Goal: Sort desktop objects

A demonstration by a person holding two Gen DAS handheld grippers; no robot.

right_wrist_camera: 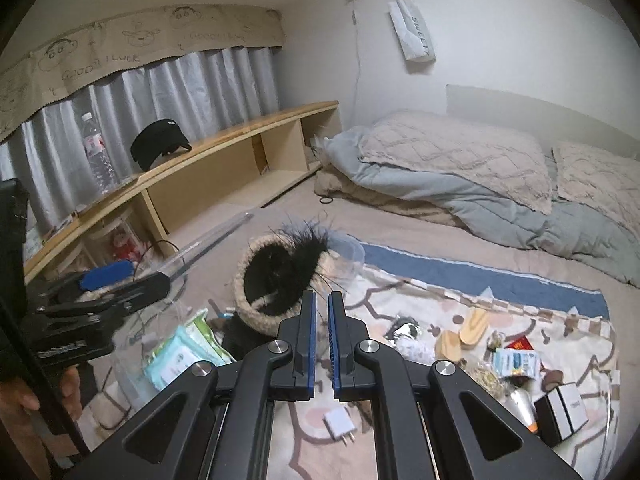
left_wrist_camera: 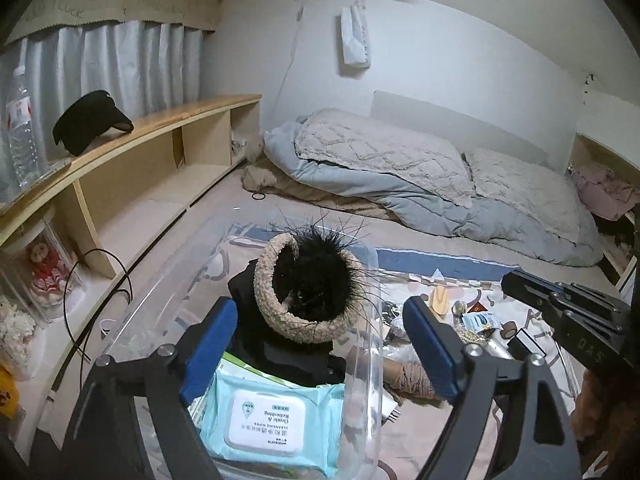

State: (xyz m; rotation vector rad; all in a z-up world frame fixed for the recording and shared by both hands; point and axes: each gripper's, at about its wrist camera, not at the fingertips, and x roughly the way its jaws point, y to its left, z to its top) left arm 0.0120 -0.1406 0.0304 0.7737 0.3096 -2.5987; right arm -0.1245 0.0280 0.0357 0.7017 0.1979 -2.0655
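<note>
Left gripper (left_wrist_camera: 320, 354): blue-padded fingers (left_wrist_camera: 208, 344) spread wide with nothing gripped; it hangs above the clear bin, whose right wall runs up between the fingers.
Right gripper (right_wrist_camera: 322, 340): jaws closed to a thin slit and empty, poised over the patterned mat; only its dark tip enters the left wrist view, at the right edge.
Clear bin (left_wrist_camera: 362, 364): transparent plastic, so its far rim and left wall are hard to trace; its near edge is cut off by the bottom of the left wrist view.
Fuzzy hat (left_wrist_camera: 304, 284): beige ring with a black feathery centre, lying tilted inside the bin on a dark item that is mostly hidden beneath it.
Wipes pack (left_wrist_camera: 272, 420): pale blue, flat at the near end of the bin, its lower edge partly covered by the gripper body.
Patterned mat (right_wrist_camera: 404, 280): spread on the bed; its right half carries the unsorted clutter.
Clutter: wooden pieces (right_wrist_camera: 464, 330), a blue-and-white packet (right_wrist_camera: 516, 362), a black-and-white box (right_wrist_camera: 562, 410) at the mat's right edge, a white plug adapter (right_wrist_camera: 340, 426) at its near edge; the smaller pieces are too blurred to identify.
Twine roll (left_wrist_camera: 412, 380): probably yarn or cord, half hidden behind the right finger of the left gripper.
Person's hand (right_wrist_camera: 24, 400): cut off at the lower left corner of the right wrist view.
</note>
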